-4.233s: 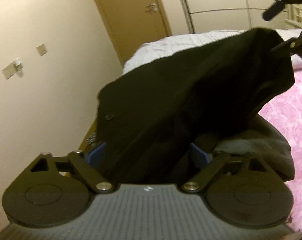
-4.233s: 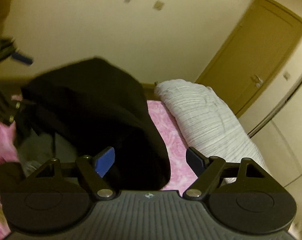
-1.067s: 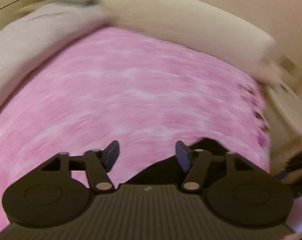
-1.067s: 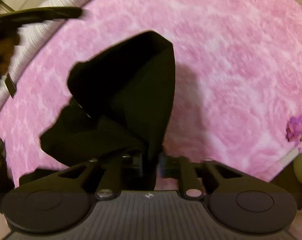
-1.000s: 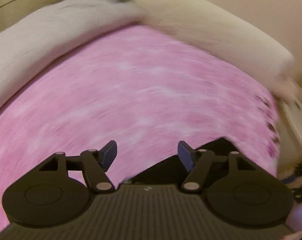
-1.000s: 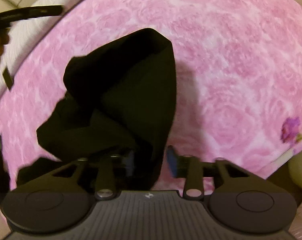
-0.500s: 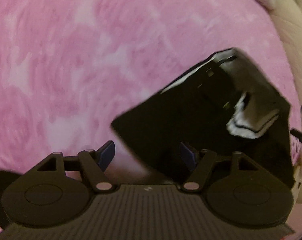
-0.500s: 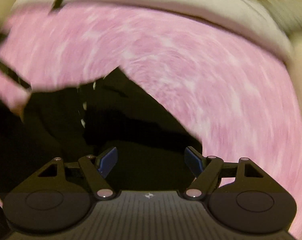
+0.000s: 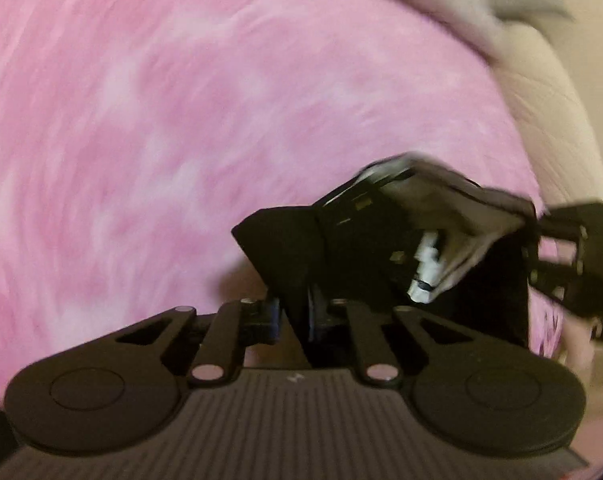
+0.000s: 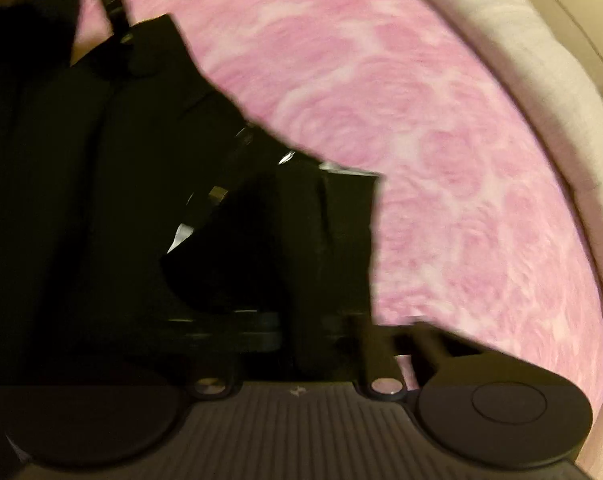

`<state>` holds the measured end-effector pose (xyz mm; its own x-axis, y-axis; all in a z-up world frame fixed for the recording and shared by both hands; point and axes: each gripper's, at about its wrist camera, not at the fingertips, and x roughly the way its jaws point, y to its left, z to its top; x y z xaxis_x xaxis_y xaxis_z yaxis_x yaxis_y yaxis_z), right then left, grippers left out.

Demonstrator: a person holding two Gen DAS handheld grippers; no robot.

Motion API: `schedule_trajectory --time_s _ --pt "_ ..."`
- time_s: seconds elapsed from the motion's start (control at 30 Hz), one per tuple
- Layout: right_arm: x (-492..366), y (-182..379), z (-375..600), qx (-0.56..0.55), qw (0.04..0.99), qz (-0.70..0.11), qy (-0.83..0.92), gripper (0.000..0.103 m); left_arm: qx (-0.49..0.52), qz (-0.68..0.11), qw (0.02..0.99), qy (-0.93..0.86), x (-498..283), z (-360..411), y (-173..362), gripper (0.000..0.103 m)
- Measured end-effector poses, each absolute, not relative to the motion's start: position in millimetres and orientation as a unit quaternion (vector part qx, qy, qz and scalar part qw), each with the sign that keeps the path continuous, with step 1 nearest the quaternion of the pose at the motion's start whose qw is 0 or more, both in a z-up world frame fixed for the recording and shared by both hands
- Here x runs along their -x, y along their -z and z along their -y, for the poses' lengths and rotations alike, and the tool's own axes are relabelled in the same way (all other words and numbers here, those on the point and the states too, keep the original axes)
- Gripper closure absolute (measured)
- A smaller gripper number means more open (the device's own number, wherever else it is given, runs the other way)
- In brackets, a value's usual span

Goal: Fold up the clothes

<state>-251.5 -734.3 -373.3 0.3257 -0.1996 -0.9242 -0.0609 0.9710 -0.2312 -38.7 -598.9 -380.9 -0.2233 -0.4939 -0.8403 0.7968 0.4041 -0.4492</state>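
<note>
Both grippers angle down over the pink bed (image 9: 161,120): left gripper (image 9: 295,316) pinches the black garment (image 9: 341,248) edge, right gripper (image 10: 305,332) clamps its other end

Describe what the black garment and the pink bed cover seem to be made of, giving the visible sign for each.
Black garment: seemingly a thin woven cloth, matte; it folds into sharp creases and shows a pale lining near small metal fasteners. Pink bed cover: probably a soft, plush fabric; its rose pattern looks raised, though motion blur leaves the texture uncertain.
</note>
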Motion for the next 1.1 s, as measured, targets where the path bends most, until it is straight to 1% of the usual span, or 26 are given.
schedule_trajectory --time_s 0.1,0.17,0.27,0.37,0.4,0.43,0.47,0.5,0.53,0.57,0.6,0.67,0.73,0.9,0.93,1.03,1.1 --pt "277.8 322.5 769.2 -0.017 0.84 -0.529 0.119 0.101 -0.166 -0.5 0.608 0.594 39.4 643.8 322.8 0.095" --pt "310.2 285.1 797.9 -0.116 0.852 -0.478 0.178 0.101 -0.187 -0.446 0.603 0.634 39.7 678.2 283.4 0.095" --pt "367.6 235.0 840.6 -0.248 0.846 -0.391 0.264 0.101 -0.189 -0.432 0.599 0.647 53.1 722.5 276.4 0.095" --pt "432.3 207.2 880.7 -0.339 0.819 -0.313 0.342 0.1 -0.19 -0.419 0.595 0.659 66.7 766.8 270.3 0.094" --pt "452.5 205.4 894.5 -0.359 0.808 -0.292 0.365 0.1 -0.19 -0.415 0.594 0.663 71.2 781.5 268.3 0.086" --pt "469.8 207.7 908.4 -0.374 0.797 -0.276 0.386 0.1 -0.19 -0.41 0.593 0.666 75.7 796.3 266.3 0.071" --pt "483.7 218.3 922.3 -0.386 0.784 -0.265 0.408 0.099 -0.191 -0.406 0.591 0.67 80.3 811.0 264.3 0.059" --pt "496.8 233.2 936.2 -0.398 0.768 -0.256 0.432 0.097 -0.191 -0.402 0.59 0.674 84.8 825.8 262.3 0.051" --pt "509.9 248.0 950.2 -0.41 0.751 -0.247 0.455 0.079 -0.191 -0.397 0.588 0.678 89.3 840.5 260.3 0.051" --pt "521.5 263.6 961.5 -0.417 0.731 -0.246 0.481 0.053 -0.192 -0.393 0.587 0.681 93.9 855.2 258.3 0.051" --pt "532.0 279.8 971.1 -0.42 0.708 -0.25 0.509 0.046 -0.192 -0.389 0.585 0.685 98.4 870.0 256.2 0.051" --pt "544.1 300.5 972.2 -0.421 0.69 -0.25 0.533 0.048 -0.192 -0.38 0.582 0.692 107.4 899.5 252.2 0.051" --pt "551.3 312.5 956.1 -0.426 0.693 -0.25 0.526 0.048 -0.21 -0.397 0.576 0.683 106.7 875.8 272.0 0.047" --pt "551.4 346.4 878.3 -0.456 0.68 -0.292 0.495 0.047 -0.269 -0.464 0.534 0.654 109.3 764.9 328.5 0.046" --pt "549.2 351.5 860.3 -0.465 0.675 -0.299 0.489 0.046 -0.286 -0.469 0.521 0.653 113.0 740.8 336.1 0.043" --pt "540.2 364.3 800.1 -0.501 0.652 -0.318 0.471 0.043 -0.328 -0.459 0.469 0.68 126.2 668.7 341.8 0.037" --pt "530.4 376.2 758.3 -0.531 0.635 -0.33 0.454 0.043 -0.358 -0.446 0.435 0.695 128.4 631.3 347.3 0.037"
